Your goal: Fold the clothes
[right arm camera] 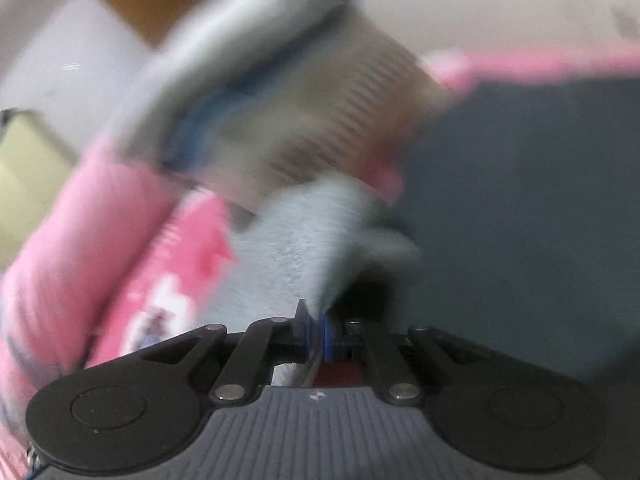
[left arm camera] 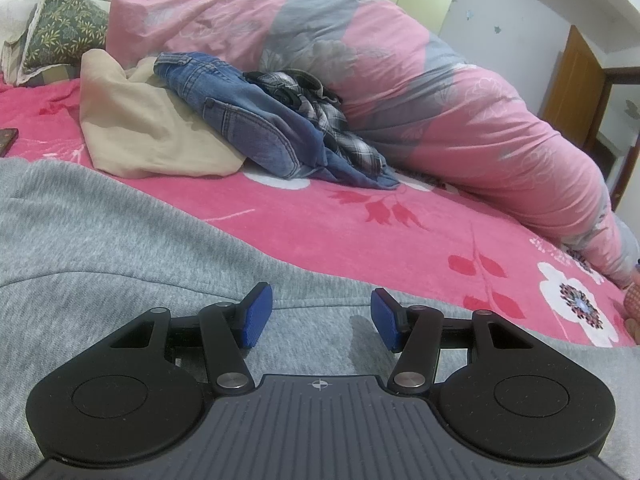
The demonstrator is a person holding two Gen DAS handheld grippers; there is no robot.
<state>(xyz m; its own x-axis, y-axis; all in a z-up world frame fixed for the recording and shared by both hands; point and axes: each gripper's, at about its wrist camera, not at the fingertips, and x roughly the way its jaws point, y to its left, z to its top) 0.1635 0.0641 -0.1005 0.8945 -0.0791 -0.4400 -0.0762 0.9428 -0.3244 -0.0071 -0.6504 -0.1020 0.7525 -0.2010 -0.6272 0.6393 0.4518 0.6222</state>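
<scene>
- Left tongs (left arm camera: 322,312): open, blue pads (left arm camera: 256,316) apart w/ nothing between them. They sit low over the grey garment (left arm camera: 120,248), which lies spread on the bed under and ahead of the tongs.
- Grey garment: knit fabric w/ a seam line running across, just in front of the left pads. It covers the near-left part of the bed, its edge runs diagonal ahead of the tongs.
- Bed cover (left arm camera: 360,232): pink-red w/ white flowers and red leaves, ahead and to the right of the left tongs.
- Further ahead-left of the left tongs, a pile: beige cloth (left arm camera: 140,132), blue jeans (left arm camera: 240,120) on top of it, plaid shirt (left arm camera: 316,120) beside the jeans, touching them.
- Behind the pile: big pink-and-grey duvet (left arm camera: 440,92), bunched up, runs far ahead to far right. Green patterned pillow (left arm camera: 64,28) far ahead-left.
- Right tongs (right arm camera: 318,328): closed, gripping a fold of the grey garment (right arm camera: 312,240); the fabric rises up from between the pads. This view is strongly blurred.
- Left of the right tongs: pink bed cover (right arm camera: 192,248) and duvet (right arm camera: 80,220), blurred. Right of them: a dark grey surface (right arm camera: 520,200), cannot tell what it is.
- Ahead of the right tongs, above the held fold: a pale ribbed object (right arm camera: 320,100), too blurred to name.
</scene>
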